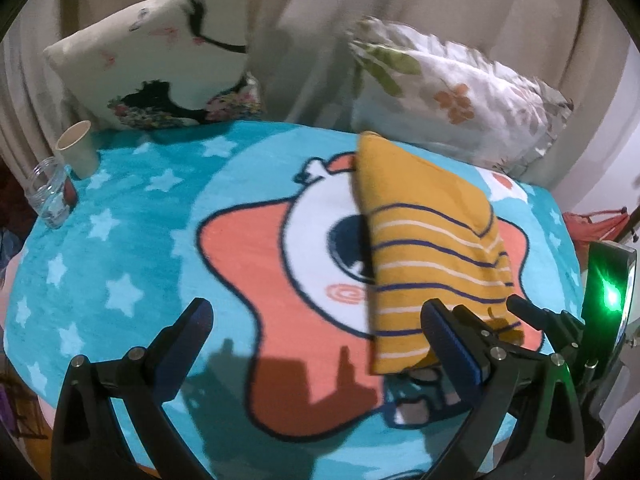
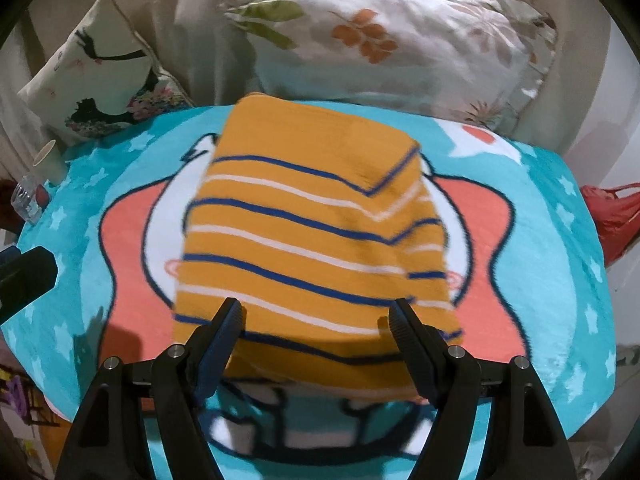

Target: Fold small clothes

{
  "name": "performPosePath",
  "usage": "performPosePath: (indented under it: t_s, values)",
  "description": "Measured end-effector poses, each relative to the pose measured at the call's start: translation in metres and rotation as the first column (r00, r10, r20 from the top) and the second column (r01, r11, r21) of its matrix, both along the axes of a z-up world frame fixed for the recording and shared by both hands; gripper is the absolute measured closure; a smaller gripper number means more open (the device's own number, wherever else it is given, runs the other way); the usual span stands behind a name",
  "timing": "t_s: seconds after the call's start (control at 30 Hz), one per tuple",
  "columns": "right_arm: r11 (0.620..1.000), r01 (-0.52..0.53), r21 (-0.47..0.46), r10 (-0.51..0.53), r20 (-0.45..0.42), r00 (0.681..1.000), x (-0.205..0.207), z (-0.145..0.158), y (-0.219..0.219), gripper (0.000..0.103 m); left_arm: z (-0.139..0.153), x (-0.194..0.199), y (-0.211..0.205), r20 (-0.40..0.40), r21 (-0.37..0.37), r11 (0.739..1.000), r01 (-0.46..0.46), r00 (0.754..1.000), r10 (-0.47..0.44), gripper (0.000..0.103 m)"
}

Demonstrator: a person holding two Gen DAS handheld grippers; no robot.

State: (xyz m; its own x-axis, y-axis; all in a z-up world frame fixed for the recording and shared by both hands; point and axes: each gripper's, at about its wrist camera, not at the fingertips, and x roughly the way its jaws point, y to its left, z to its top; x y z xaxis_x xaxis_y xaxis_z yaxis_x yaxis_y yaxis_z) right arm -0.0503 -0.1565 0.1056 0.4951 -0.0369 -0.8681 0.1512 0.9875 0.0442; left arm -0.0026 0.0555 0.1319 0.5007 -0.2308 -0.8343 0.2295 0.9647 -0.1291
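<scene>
A small mustard-yellow garment with blue and white stripes [image 2: 316, 224] lies folded on the turquoise cartoon blanket [image 2: 560, 264]. In the right wrist view my right gripper [image 2: 318, 318] is open, its two fingers spread over the garment's near edge, holding nothing. In the left wrist view the garment [image 1: 432, 248] lies to the right of centre. My left gripper [image 1: 314, 320] is open and empty over the blanket [image 1: 120, 240], left of the garment. The right gripper's fingers [image 1: 532, 316] show at the garment's near corner.
Two pillows stand at the back: a white one with black print [image 1: 160, 64] and a floral one [image 1: 452, 92]. A paper cup [image 1: 78, 148] and a glass jar [image 1: 48, 192] stand at the blanket's far left edge. A red bag [image 2: 616, 216] lies off the right side.
</scene>
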Motion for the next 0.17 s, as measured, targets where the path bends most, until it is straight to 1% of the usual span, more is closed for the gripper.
performPosePath:
  t_s: [0.17]
  values:
    - [1.0,-0.008,-0.012,0.008,-0.009,1.0,0.017,-0.001,0.034,0.024,0.0,0.011,0.034,0.004,-0.006,1.0,-0.028,1.0,0.028,0.0]
